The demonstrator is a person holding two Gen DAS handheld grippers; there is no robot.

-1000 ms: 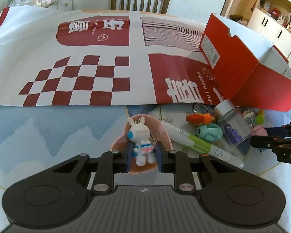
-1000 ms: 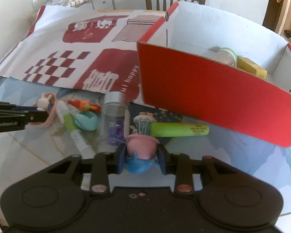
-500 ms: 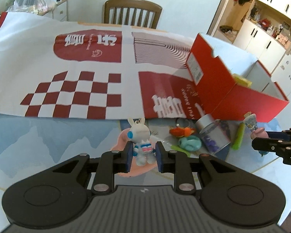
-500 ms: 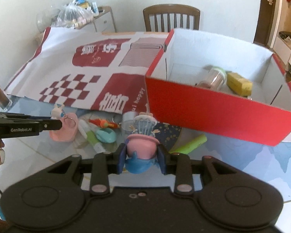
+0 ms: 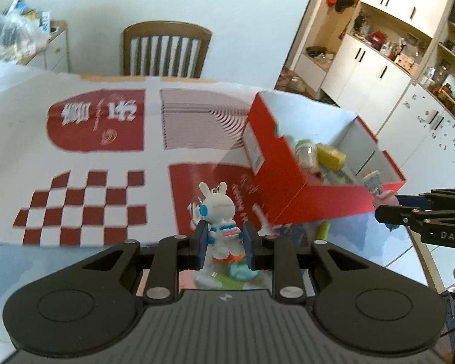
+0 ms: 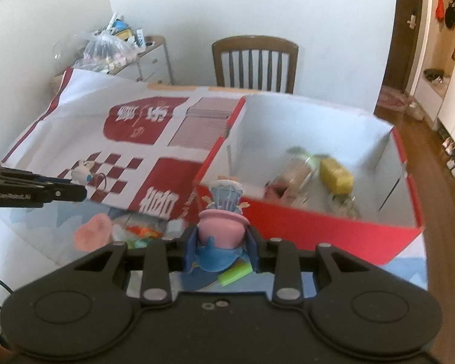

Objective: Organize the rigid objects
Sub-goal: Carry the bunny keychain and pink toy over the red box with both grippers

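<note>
Left gripper [image 5: 223, 241] clamped on white rabbit figure [image 5: 218, 212], frame centre. Right gripper [image 6: 221, 247] clamped on pink-and-blue figure [image 6: 223, 227], before red box [image 6: 318, 230].

Two wrist cameras, both raised over the table and facing the red box [image 5: 288, 188].

The left view looks forward along the left claw [image 5: 223, 240] from the box's left front corner, a little back; the right view looks along the right claw [image 6: 221, 250] from close before the box's long front wall, down into it. Both share the box [image 6: 333, 224], the red-and-white sheet [image 5: 106, 157] to its left, and the chair [image 6: 254, 63] beyond (each claw shows in the other's view).
</note>
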